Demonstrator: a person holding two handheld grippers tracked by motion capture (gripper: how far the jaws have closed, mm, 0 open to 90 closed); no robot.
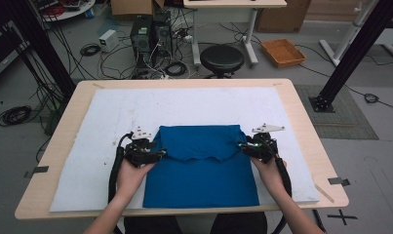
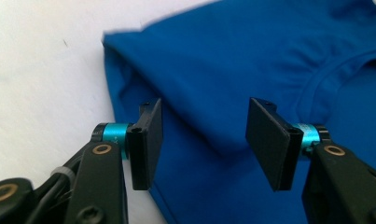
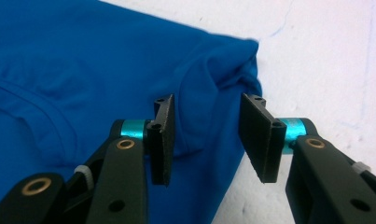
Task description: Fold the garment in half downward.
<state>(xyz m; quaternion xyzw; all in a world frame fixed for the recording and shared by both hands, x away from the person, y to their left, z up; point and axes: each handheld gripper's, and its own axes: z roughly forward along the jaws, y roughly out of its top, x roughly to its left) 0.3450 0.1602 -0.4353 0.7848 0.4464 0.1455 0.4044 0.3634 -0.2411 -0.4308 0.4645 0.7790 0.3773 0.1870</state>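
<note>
A blue T-shirt [image 1: 202,163] lies on the white mat [image 1: 111,117], its top part folded down over the body, the neckline at the fold's lower edge. My left gripper [image 1: 157,153] is at the shirt's left edge, beside the folded flap. In the left gripper view the shirt [image 2: 232,70] lies past the left gripper [image 2: 202,140], whose jaws stand apart with nothing pinched. My right gripper [image 1: 246,147] is at the shirt's right edge. In the right gripper view the right gripper [image 3: 206,140] stands open, the shirt's [image 3: 106,70] folded corner lying loose beyond the pads.
The mat covers a wooden table [image 1: 301,122]. Bare mat lies beyond the shirt and on both sides. Past the table stand a black stool [image 1: 222,59], computer towers [image 1: 150,36] with cables, and an orange tray [image 1: 283,52] on the floor.
</note>
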